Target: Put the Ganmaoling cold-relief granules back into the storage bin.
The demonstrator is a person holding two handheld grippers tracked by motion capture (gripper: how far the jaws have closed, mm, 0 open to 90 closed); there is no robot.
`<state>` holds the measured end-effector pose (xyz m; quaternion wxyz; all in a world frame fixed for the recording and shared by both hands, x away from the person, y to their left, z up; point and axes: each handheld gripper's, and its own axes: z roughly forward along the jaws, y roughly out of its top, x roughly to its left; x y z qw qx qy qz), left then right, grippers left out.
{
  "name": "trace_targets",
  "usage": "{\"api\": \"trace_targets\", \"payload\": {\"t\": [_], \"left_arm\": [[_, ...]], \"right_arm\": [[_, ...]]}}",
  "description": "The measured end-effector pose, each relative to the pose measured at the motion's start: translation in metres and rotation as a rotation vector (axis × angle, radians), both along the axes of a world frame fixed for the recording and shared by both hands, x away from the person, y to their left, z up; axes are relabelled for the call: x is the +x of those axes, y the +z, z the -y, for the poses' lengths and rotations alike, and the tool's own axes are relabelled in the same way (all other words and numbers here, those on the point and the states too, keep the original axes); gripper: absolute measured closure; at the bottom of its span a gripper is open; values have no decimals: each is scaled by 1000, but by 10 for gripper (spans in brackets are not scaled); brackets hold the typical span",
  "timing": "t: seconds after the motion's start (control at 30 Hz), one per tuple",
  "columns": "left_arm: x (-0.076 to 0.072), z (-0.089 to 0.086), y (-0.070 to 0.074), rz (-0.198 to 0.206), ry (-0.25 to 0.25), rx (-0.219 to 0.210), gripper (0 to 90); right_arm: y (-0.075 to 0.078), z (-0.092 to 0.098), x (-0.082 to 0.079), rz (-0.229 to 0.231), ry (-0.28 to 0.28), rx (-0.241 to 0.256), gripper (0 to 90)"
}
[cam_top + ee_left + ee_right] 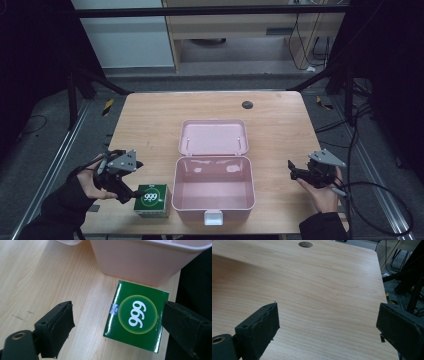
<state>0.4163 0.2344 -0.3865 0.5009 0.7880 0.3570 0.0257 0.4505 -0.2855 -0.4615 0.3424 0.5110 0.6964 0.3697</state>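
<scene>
1. At the near left of the wooden table (150, 115), a hand holds the left gripper (131, 194) just over the table's near edge, its black jaws pointing right toward a small green box (151, 200).
2. In the left gripper view the left gripper (117, 322) has its jaws spread wide apart, with the green box (137, 315) between them. One jaw stands well clear of the box on its left; the other sits just beside the box's right edge, and whether it touches cannot be told.
3. The green box lies flat on the table near the near edge, its top face showing a yellow-ringed circle with "999" in white. It stands just to the left of the pink case (214, 195), close to the case's near left corner, with a narrow strip of wood between them.
4. The pink case sits at the middle of the table, open, with its lid (214, 136) laid back flat on the far side and a white latch (213, 217) on its near wall.
5. A small dark round grommet (247, 104) is set in the table, far of the lid.
6. At the near right, the other hand holds the right gripper (291, 169) above the table, well apart from the case, jaws pointing left.
7. In the right gripper view the right gripper (328, 325) has its jaws wide apart over bare wood, gripping nothing, with the grommet (305, 244) far off.
</scene>
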Motion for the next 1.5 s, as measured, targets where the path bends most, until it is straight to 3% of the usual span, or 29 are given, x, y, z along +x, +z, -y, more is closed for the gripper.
{"api": "trace_targets", "payload": {"t": [0.77,1.5], "left_arm": [[-15,28,-37,-65,16,-7,50],[-20,42,-56,-86,11,-13,34]], "right_arm": [[-3,0,1,-18,10,-18,35],[-7,-1,3,-42,18,-36,26]]}}
